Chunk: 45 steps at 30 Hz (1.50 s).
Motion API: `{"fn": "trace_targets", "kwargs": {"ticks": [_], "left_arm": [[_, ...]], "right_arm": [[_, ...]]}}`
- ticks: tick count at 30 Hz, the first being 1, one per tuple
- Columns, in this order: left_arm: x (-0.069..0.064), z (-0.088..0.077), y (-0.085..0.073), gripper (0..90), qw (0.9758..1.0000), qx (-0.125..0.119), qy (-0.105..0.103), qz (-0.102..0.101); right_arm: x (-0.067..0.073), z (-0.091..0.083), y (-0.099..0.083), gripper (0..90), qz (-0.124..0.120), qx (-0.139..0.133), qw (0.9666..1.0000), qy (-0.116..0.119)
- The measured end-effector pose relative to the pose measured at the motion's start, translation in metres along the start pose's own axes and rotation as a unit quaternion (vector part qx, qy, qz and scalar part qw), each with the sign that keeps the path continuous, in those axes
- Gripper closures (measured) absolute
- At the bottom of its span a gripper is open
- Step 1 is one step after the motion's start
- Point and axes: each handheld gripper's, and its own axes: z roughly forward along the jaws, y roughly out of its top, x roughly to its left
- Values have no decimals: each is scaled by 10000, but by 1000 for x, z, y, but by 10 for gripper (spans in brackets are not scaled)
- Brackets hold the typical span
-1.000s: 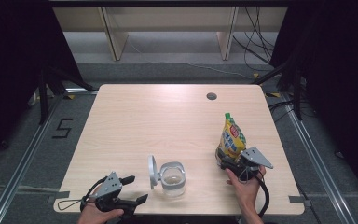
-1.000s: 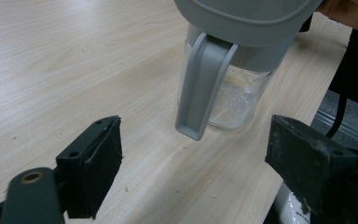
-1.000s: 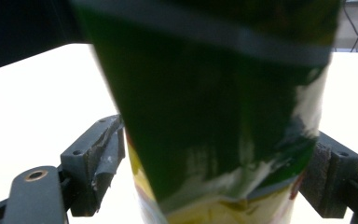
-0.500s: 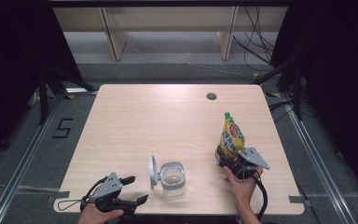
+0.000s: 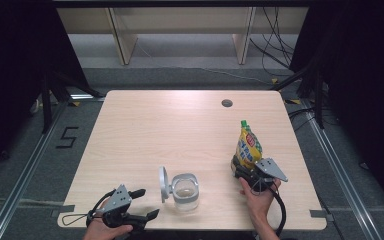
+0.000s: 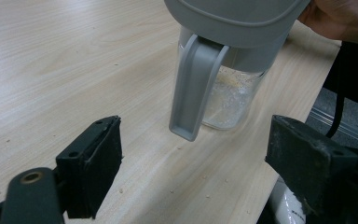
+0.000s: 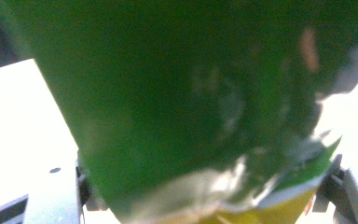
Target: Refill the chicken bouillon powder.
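Pouch (image 5: 249, 145), yellow and green, stands upright on the table (image 5: 180, 125) at about four o'clock from its centre, near the right edge. The right gripper (image 5: 241, 169) sits at its base; in the right gripper view the pouch (image 7: 191, 102) spreads between the jaws, which flank its lower corners. Those jaws have just been closing around it, though whether the pads already press on the foil I cannot tell.

A clear jar (image 5: 185, 191) with its grey lid (image 5: 163, 183) flipped up stands at six o'clock, near the front edge, well apart from the pouch. The left gripper (image 5: 142, 204) lies at about seven o'clock, fingers spread wide and holding nothing; its own view shows the jar (image 6: 228, 93) just ahead, a little grain in the bottom.

The step in hand looks like taking hold of the pouch. To do it well, the grip should probably land low and square across the pouch, firm enough that soft foil will not slip or fold, yet gentle enough not to squeeze the contents up. Keeping it upright while lifting seems wise, and the left gripper could steady the jar.
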Motion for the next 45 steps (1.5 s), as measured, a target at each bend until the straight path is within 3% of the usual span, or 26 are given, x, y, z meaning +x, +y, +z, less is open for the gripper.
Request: {"fn": "trace_targets", "kwargs": {"ticks": [3, 6, 7, 8, 10, 12, 15, 16, 20, 22, 23, 24, 25, 26, 27, 28, 29, 30, 31, 34, 38, 39, 41, 42, 44, 45], "left_arm": [[1, 0, 0, 178, 9999, 12, -8, 107], [2, 0, 1, 178, 9999, 13, -8, 113], [2, -1, 1, 178, 9999, 45, -14, 128], [1, -1, 0, 178, 10000, 22, 16, 17], [3, -2, 1, 178, 9998, 84, 32, 178], [2, 0, 1, 178, 9999, -15, -18, 108], [2, 0, 0, 178, 9999, -11, -14, 112], [2, 0, 0, 178, 9999, -11, -16, 112], [3, 0, 0, 178, 9999, 46, 28, 135], [3, 1, -1, 178, 9999, 17, -1, 100], [4, 1, -1, 178, 9999, 51, 9, 115], [4, 1, -1, 178, 9999, 62, 22, 110], [4, 1, -1, 178, 10000, 47, 24, 83], [3, 2, -2, 178, 10000, 40, 41, -42], [4, 1, -2, 178, 9999, 111, 91, 25], [5, 1, -2, 178, 9998, 157, 103, 77], [4, 1, -2, 178, 9999, 79, 71, -6], [3, 1, -2, 178, 10000, 55, 49, -26], [5, 0, -1, 178, 9999, 66, 59, 124], [6, 0, -1, 178, 9999, 36, 39, 102], [4, 0, -2, 178, 10000, -7, 79, -37], [6, 0, -1, 178, 9999, 14, 73, 91], [5, 0, -1, 178, 9999, 13, 73, 75], [5, 0, -1, 178, 10000, 9, 76, 38], [4, 0, -1, 178, 10000, -15, 76, -36], [7, -1, -1, 178, 9998, 121, 138, 103]], "right_arm": [[0, 1, 0, 308, 56, -3, 10000, 25], [-3, 1, 3, 357, -20, 134, 9999, 23], [-3, 3, 3, 366, -96, 46, 9999, 36], [-2, 1, 5, 371, -114, 168, 9998, 60], [-3, 1, 9, 380, -227, 286, 9991, 206], [-3, 1, 12, 388, -436, 253, 9981, 345], [1, -3, 16, 395, -400, 359, 9972, 517], [1, -7, 18, 397, -496, 480, 9957, 621], [7, -18, 25, 399, -898, 418, 9920, 785], [12, -26, 30, 400, -1110, 344, 9902, 771], [16, -33, 31, 400, -1094, 464, 9897, 796], [14, -35, 34, 400, -1385, 309, 9868, 783], [15, -39, 36, 400, -1481, 228, 9857, 775], [19, -48, 37, 400, -1446, 335, 9861, 750], [19, -50, 39, 400, -1500, 287, 9854, 754], [18, -52, 41, 400, -1770, 192, 9813, 729], [21, -58, 42, 400, -1831, 203, 9806, 677], [22, -61, 44, 400, -2049, 154, 9763, 685], [24, -64, 45, 401, -2086, 125, 9755, 681], [32, -74, 47, 401, -2321, 78, 9702, 699], [40, -84, 46, 401, -2394, 99, 9674, 821], [42, -86, 46, 401, -2453, 106, 9659, 826], [46, -91, 46, 402, -2704, 115, 9593, 802], [48, -92, 46, 402, -2728, 92, 9589, 778], [50, -96, 47, 402, -2888, 73, 9545, 740], [52, -98, 47, 402, -3129, 82, 9471, 703]]}}
